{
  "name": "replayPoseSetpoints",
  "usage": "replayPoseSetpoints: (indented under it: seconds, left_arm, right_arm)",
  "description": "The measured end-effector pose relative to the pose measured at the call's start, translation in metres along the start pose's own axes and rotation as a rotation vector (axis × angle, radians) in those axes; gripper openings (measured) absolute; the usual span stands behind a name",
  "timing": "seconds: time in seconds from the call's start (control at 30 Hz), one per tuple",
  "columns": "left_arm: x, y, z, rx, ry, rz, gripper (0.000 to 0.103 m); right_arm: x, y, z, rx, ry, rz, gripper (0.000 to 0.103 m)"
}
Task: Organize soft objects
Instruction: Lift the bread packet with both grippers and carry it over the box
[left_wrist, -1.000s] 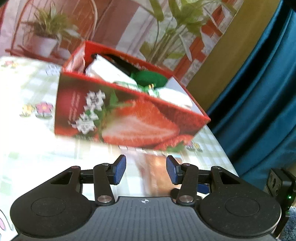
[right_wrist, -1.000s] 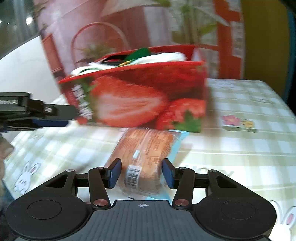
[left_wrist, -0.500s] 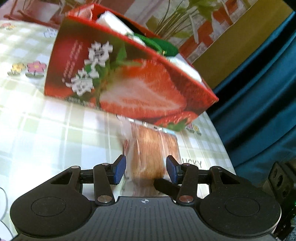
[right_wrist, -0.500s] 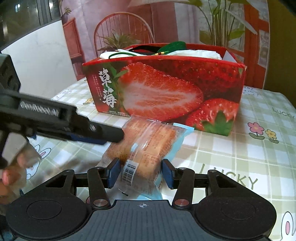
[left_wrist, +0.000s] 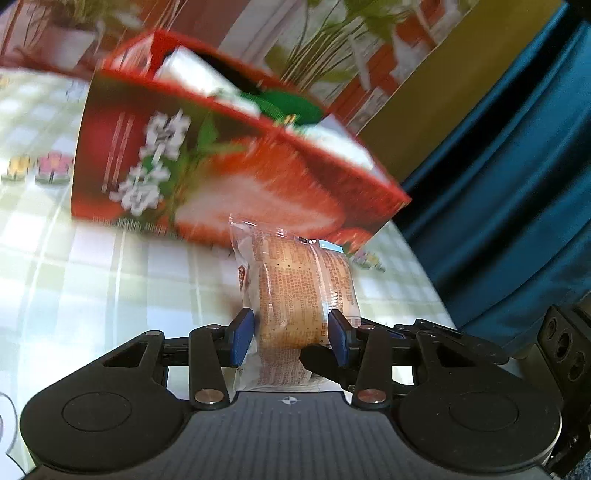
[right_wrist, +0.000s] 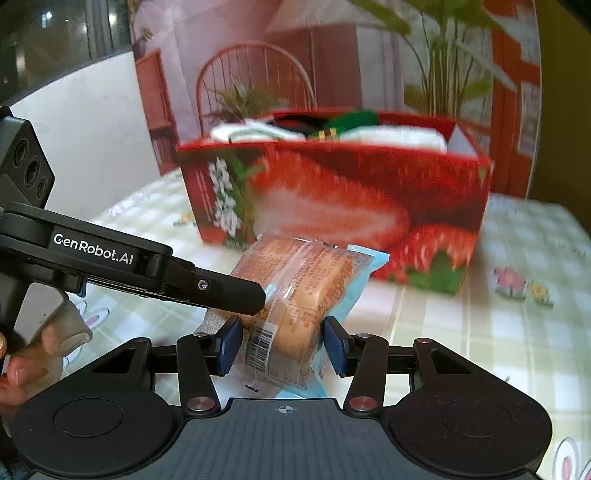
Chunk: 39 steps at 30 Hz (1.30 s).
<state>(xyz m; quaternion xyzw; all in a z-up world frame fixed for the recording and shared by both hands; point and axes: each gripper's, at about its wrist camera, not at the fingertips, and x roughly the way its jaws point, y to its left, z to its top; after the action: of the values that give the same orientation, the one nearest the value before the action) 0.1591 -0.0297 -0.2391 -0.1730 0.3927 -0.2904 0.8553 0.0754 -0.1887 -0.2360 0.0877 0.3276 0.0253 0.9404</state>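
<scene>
A bread pack in clear wrap is between both grippers, just above the checked tablecloth. My left gripper is closing its jaws, and its blue pads touch the wrapper on both sides. In the right wrist view my right gripper is shut on the same bread pack near its barcode end. One left finger lies across its top. Behind stands the red strawberry box, with white and green soft things inside.
The strawberry box stands close behind the pack. A blue curtain hangs past the table's right edge. A person's hand holds the left gripper's handle. Tablecloth lies bare to the right of the pack.
The left gripper came in from the side, took the pack between its pads and narrowed its jaws. The right gripper kept its hold on the pack and rolled a little.
</scene>
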Motion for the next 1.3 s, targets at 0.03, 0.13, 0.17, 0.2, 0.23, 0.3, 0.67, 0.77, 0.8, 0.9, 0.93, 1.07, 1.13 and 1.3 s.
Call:
replayPoseSetpoints:
  seconds: [0.03,0.13,0.17,0.2,0.23,0.3,0.67,0.77,0.8,0.9,0.93,1.07,1.13,1.3]
  left_arm:
    - [-0.004,-0.002,0.002,0.005,-0.015,-0.006,0.045]
    - [-0.016,-0.009,0.011,0.023,-0.062,-0.02,0.045]
    - [-0.021,-0.012,0.015,0.032,-0.079,-0.025,0.045]
    - [-0.024,-0.015,0.017,0.041,-0.094,-0.029,0.045]
    - [-0.028,-0.017,0.021,0.052,-0.108,-0.032,0.045]
    - [-0.036,-0.022,0.028,0.073,-0.135,-0.037,0.045]
    - [-0.056,-0.028,0.1,0.086,-0.204,-0.048,0.045]
    - [-0.059,-0.026,0.123,0.101,-0.225,-0.024,0.045]
    - [-0.058,-0.024,0.129,0.103,-0.232,-0.014,0.045]
    - [-0.05,-0.016,0.148,0.09,-0.238,0.016,0.045]
    - [-0.046,-0.013,0.153,0.086,-0.236,0.028,0.045]
    - [-0.029,0.001,0.171,0.078,-0.221,0.082,0.045]
    - [-0.022,0.009,0.178,0.063,-0.212,0.095,0.045]
    - [0.004,0.028,0.191,0.052,-0.171,0.143,0.045]
  right_arm:
    - [-0.003,0.001,0.003,-0.01,-0.015,-0.003,0.045]
    - [-0.014,0.005,0.013,-0.039,-0.063,-0.009,0.045]
    - [-0.018,0.006,0.017,-0.047,-0.077,-0.01,0.045]
    - [-0.021,0.006,0.021,-0.054,-0.092,-0.011,0.045]
    - [-0.024,0.007,0.025,-0.059,-0.105,-0.012,0.045]
    - [-0.029,0.008,0.035,-0.074,-0.132,-0.013,0.045]
    - [-0.027,0.006,0.104,-0.135,-0.249,0.017,0.045]
    - [-0.014,0.006,0.127,-0.15,-0.275,0.029,0.045]
    - [-0.009,0.006,0.134,-0.149,-0.277,0.036,0.044]
    - [0.012,0.004,0.156,-0.157,-0.278,0.049,0.044]
    - [0.02,0.003,0.164,-0.163,-0.276,0.05,0.044]
    - [0.049,0.002,0.182,-0.163,-0.258,0.052,0.044]
    - [0.064,0.001,0.187,-0.16,-0.243,0.048,0.045]
    - [0.103,-0.005,0.195,-0.144,-0.185,0.043,0.045]
